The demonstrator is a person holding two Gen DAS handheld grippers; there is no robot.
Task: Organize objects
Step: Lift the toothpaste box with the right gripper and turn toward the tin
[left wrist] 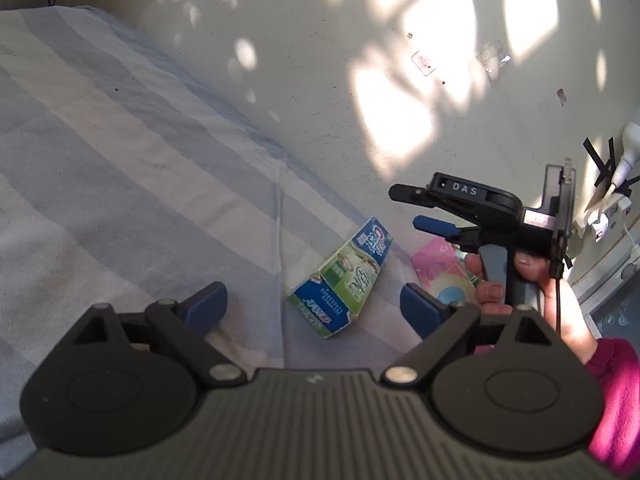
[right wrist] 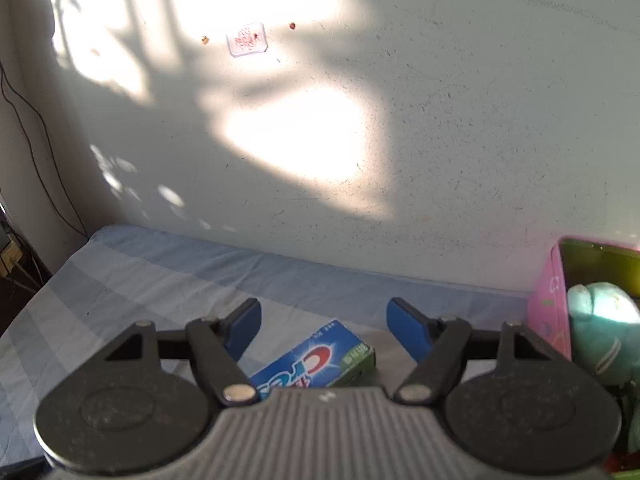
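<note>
On the striped bedsheet [left wrist: 120, 160] I see a Crest toothpaste box [left wrist: 340, 280] lying between my left gripper [left wrist: 314, 308] and right gripper [right wrist: 324, 328], both spread wide, empty, beside a pink box [right wrist: 548, 312].

Toothpaste box [right wrist: 316, 364] on bedsheet [right wrist: 132, 280], left of open box [right wrist: 548, 304] holding plush toy [right wrist: 604, 332]; wall [right wrist: 440, 140] behind.

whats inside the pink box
In the right wrist view the pink box stands open and holds a teal plush toy against a shiny greenish inner wall. The frame edge and the toy itself hide whatever lies lower down or farther in.
</note>
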